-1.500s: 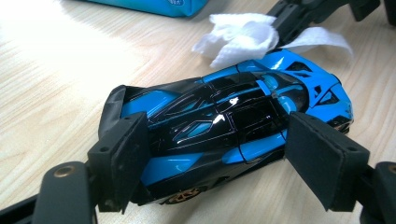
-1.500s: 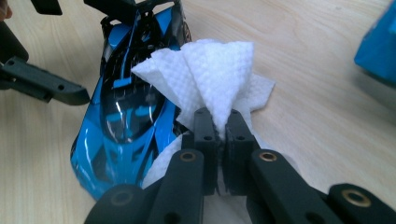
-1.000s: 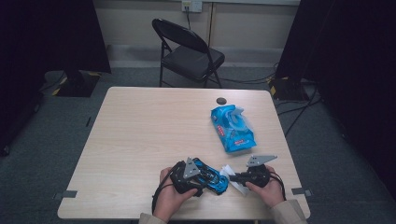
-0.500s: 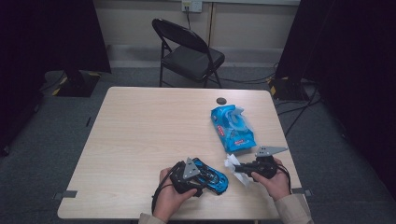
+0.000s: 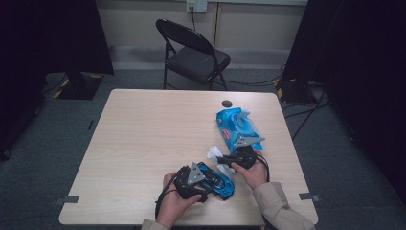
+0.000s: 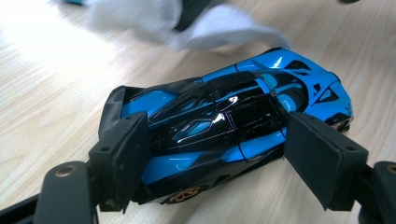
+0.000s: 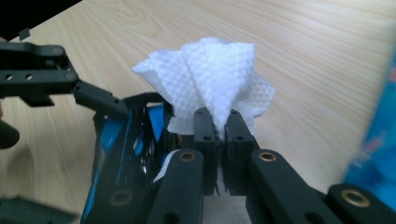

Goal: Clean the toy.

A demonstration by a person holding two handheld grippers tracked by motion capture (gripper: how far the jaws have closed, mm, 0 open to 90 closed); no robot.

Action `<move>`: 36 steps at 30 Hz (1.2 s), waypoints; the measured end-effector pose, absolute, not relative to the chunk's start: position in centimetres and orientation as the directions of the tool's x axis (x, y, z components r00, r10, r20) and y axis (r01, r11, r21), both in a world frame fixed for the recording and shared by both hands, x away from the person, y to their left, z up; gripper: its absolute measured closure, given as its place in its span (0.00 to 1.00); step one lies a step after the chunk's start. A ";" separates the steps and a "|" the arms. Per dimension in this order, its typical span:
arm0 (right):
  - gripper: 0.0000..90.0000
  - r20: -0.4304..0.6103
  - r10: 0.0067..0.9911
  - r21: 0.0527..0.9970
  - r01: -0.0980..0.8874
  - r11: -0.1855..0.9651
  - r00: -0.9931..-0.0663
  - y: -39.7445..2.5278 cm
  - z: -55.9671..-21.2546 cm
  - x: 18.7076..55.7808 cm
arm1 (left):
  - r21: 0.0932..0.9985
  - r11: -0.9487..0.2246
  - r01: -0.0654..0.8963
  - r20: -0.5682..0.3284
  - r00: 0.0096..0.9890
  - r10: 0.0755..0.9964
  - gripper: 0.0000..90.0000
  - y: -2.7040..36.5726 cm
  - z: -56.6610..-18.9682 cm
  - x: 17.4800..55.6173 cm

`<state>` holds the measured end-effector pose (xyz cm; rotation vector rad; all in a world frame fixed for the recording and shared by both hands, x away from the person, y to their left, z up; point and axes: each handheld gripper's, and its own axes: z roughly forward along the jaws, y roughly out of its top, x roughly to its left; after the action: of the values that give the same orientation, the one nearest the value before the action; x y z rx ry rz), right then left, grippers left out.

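Right hand-held gripper (image 5: 221,158) lifted, pinching tissue (image 7: 212,77)

right gripper (image 5: 221,158) and tissue (image 5: 214,154) lifted off toy car (image 5: 216,179), toward wipes pack (image 5: 238,128)

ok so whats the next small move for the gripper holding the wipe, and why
Probably bring the right gripper, shut on the folded white paper wipe, down onto the shiny blue and black toy car; the left gripper brackets the car, and the wipe sits just beside it.
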<state>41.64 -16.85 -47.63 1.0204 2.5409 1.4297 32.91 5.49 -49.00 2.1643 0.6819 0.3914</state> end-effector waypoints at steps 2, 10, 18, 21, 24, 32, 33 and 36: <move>0.97 0.264 0.565 0.775 0.521 0.359 -0.782 -16.3 -47.8 41.9 | 0.783 -0.521 0.339 0.046 0.805 0.592 0.25 5.5 -49.0 32.9; 0.96 0.267 0.555 0.741 0.536 0.405 -0.788 -13.2 -49.6 42.3 | 0.785 -0.517 0.342 0.041 0.803 0.594 0.25 5.5 -49.0 33.0; 0.96 0.291 0.564 0.726 0.562 0.396 -0.773 -13.4 -50.5 42.3 | 0.787 -0.512 0.343 0.039 0.802 0.596 0.25 5.5 -49.0 32.9; 0.96 0.283 0.560 0.727 0.555 0.404 -0.778 -13.5 -50.6 42.3 | 0.786 -0.513 0.344 0.039 0.801 0.597 0.25 5.5 -49.0 32.9; 0.96 0.282 0.556 0.726 0.552 0.409 -0.782 -13.7 -50.5 42.1 | 0.787 -0.513 0.344 0.040 0.801 0.597 0.25 5.6 -49.0 32.9; 0.96 0.260 0.536 0.731 0.526 0.434 -0.803 -15.1 -50.5 41.3 | 0.786 -0.514 0.344 0.040 0.801 0.597 0.25 5.5 -49.0 32.9; 0.96 0.256 0.533 0.732 0.522 0.438 -0.807 -15.2 -50.5 41.2 | 0.786 -0.514 0.344 0.040 0.801 0.597 0.25 5.5 -49.0 32.9; 0.96 0.245 0.527 0.730 0.512 0.453 -0.814 -15.8 -50.4 40.9 | 0.786 -0.514 0.343 0.040 0.801 0.597 0.25 5.5 -49.0 32.9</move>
<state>40.91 -15.76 -50.41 0.9527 2.6625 1.3284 32.91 5.50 -49.02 2.1566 0.6918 0.3902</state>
